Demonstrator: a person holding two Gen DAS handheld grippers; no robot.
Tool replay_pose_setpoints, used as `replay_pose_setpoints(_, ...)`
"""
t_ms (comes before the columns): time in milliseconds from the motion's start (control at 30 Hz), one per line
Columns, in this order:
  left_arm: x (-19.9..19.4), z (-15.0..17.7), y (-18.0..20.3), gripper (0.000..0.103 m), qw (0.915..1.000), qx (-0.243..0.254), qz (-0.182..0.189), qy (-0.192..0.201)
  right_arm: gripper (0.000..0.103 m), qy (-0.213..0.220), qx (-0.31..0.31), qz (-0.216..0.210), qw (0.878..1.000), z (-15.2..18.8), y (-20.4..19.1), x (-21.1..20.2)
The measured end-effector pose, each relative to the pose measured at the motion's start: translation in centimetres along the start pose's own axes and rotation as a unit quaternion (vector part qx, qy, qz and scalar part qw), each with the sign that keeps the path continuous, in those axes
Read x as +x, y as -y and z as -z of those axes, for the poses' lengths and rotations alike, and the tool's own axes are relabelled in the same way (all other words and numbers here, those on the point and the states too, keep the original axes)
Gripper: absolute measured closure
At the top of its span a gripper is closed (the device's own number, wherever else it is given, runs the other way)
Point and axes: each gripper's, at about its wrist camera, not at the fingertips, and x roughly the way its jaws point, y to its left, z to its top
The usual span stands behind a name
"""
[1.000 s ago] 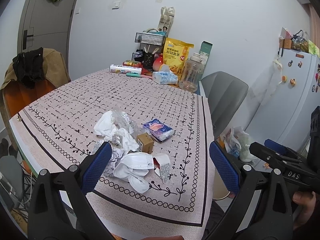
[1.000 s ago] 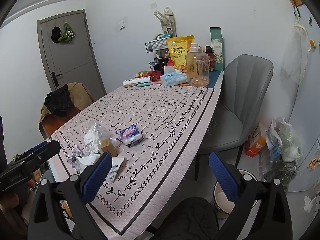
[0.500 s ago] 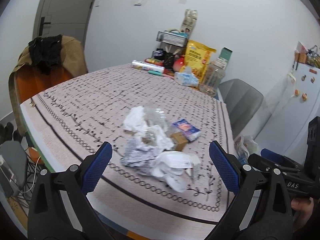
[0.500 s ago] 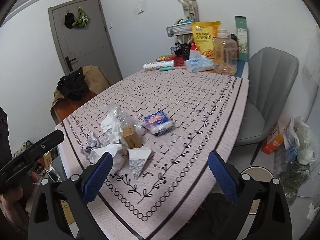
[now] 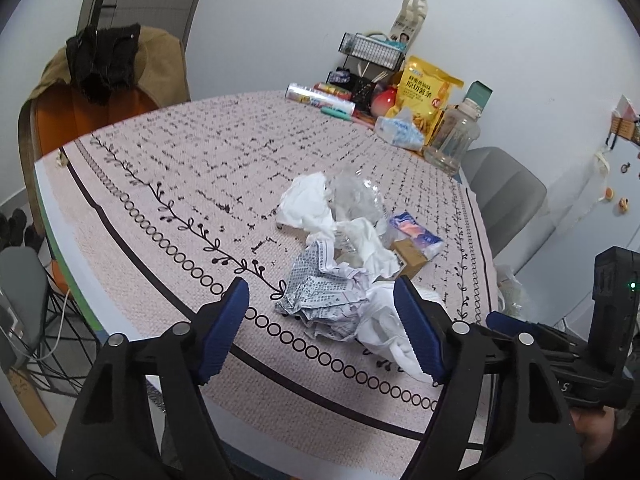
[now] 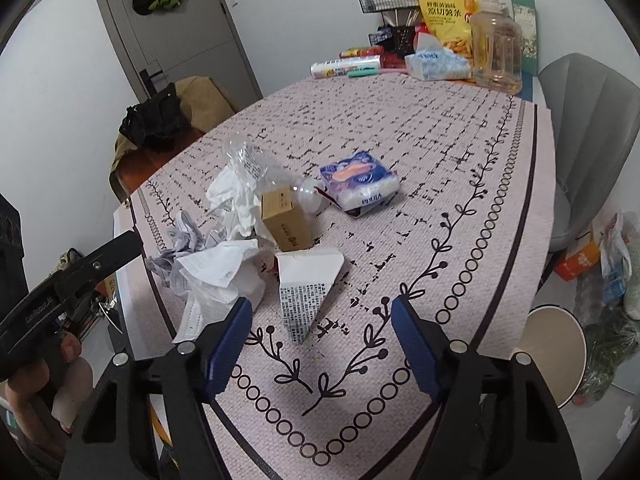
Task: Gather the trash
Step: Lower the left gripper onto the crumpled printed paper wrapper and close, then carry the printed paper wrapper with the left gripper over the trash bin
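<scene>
Landmark: small brown cardboard box [image 6: 286,222], upright on patterned tablecloth [image 6: 440,168] amid the trash pile.

Far left of box, right wrist view: left gripper [image 5: 322,330] entering from frame edge, held by a hand [image 6: 48,376]. In its own view, jaws apart and just been closing; blue pads not pressing on anything, crumpled printed paper [image 5: 320,292] seen between them, nothing gripped.

Left of box: crumpled printed paper, then white tissues [image 6: 236,196] with a face mask [image 6: 212,300] toward the near table edge. Behind and left of box: crushed clear plastic wrap [image 6: 250,160].

Directly in front of box: flattened white carton with printed text [image 6: 306,288], lying flat. Right gripper [image 6: 322,330] nearer the camera than this carton, jaws apart and just been closing, pads clear of all items, only tablecloth between them.

Right and behind box: blue tissue packet [image 6: 360,184], close by but contact unclear.

Far behind box, at wall end of table: yellow snack bag [image 6: 446,16], clear plastic jug [image 6: 496,52].
</scene>
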Motion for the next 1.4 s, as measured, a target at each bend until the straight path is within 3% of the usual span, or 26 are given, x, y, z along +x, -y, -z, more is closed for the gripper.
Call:
replay_pose_setpoints(233,2.4,-0.4,-0.1,0.028,0.9998,-0.010,0.005,-0.019,0.033,-0.022,0.000,-0.006,1.000,-0.2,0.0,2.3)
replay_pose_setpoints(400,4.5,-0.7,-0.3,0.028,0.9988,-0.028,0.006,-0.040,0.044,-0.034,0.003,-0.004,0.999,-0.5,0.2,3.6)
replay_pose_setpoints(567,5.7,-0.6,-0.7,0.028,0.9974,-0.048,0.011,-0.052,0.046,-0.035,0.004,-0.005,0.999,-0.8,0.3,4.2)
replay_pose_setpoints(633,6.0,-0.5,-0.8,0.028,0.9970,-0.054,0.013,-0.053,0.053,-0.033,0.001,-0.003,0.999,-0.9,0.2,4.4)
replay_pose_setpoints(667,6.0,-0.5,-0.9,0.029,0.9969,-0.057,0.012,-0.052,0.064,-0.034,0.000,-0.004,0.999,-0.9,0.2,4.5)
replay_pose_setpoints(700,6.0,-0.5,-1.0,0.038,0.9970,-0.059,0.010,-0.050,0.073,-0.037,-0.001,-0.005,0.999,-0.9,0.3,4.6)
replay_pose_setpoints(733,5.9,-0.5,-1.0,0.047,0.9970,-0.060,0.009,-0.049,0.073,-0.037,0.001,-0.006,0.999,-1.0,0.3,4.5)
replay_pose_setpoints(833,5.2,-0.8,-0.7,0.055,0.9975,-0.057,0.010,-0.041,0.075,-0.030,0.003,-0.007,1.000,-1.1,0.5,3.9)
replay_pose_setpoints(1233,0.0,-2.7,0.7,0.056,0.9988,-0.043,0.009,0.023,0.075,0.016,0.024,-0.002,1.000,-1.0,2.2,-0.4)
replay_pose_setpoints(1400,-0.9,-3.3,3.0,0.056,0.9992,-0.019,0.015,0.031,0.075,0.039,0.034,-0.003,0.999,-1.0,3.2,-2.3)
